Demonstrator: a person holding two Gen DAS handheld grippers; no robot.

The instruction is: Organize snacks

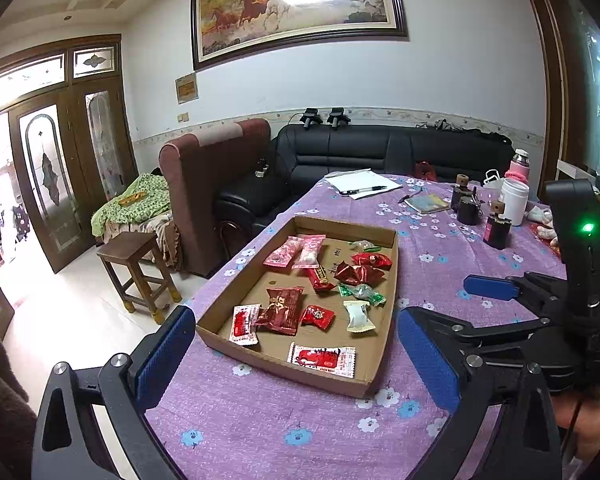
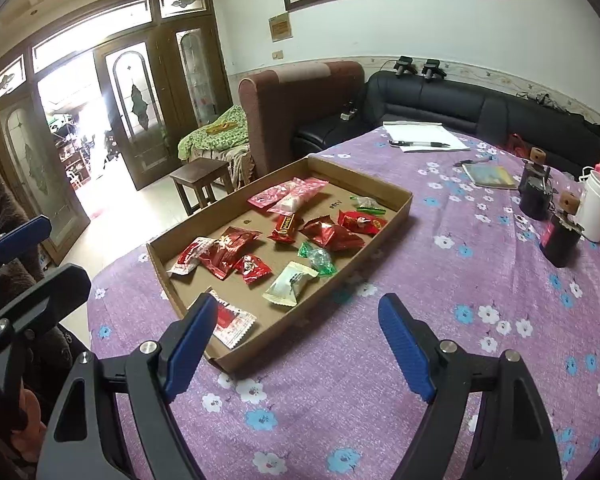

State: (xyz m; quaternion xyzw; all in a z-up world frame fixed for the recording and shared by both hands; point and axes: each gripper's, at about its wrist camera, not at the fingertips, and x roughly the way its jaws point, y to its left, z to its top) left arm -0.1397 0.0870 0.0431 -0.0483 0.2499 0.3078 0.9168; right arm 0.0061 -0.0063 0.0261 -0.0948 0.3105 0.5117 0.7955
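A shallow cardboard tray (image 1: 394, 264) (image 2: 396, 216) lies on the purple flowered tablecloth (image 1: 284, 420) (image 2: 340, 392). It holds several wrapped snacks: pink packets (image 1: 296, 250) (image 2: 288, 196), red packets (image 1: 282, 310) (image 2: 226, 254), green candies (image 1: 362, 294) (image 2: 318, 258), a cream packet (image 1: 358, 316) (image 2: 290, 288) and a red-white sachet (image 1: 322, 358) (image 2: 232, 322). My left gripper (image 1: 296, 354) is open and empty, above the table just short of the tray's near edge. My right gripper (image 2: 296, 342) is open and empty, in front of the tray's near corner; it also shows in the left wrist view (image 1: 488, 286).
Beyond the tray lie papers with a pen (image 1: 364, 189) (image 2: 420, 138), a booklet (image 1: 428, 203) (image 2: 490, 176), dark bottles (image 1: 496, 228) (image 2: 560, 236) and a white jar (image 1: 514, 200) (image 2: 598, 210). A wooden stool (image 1: 138, 268), a brown armchair and a black sofa (image 1: 380, 152) stand off the table's left and far edges.
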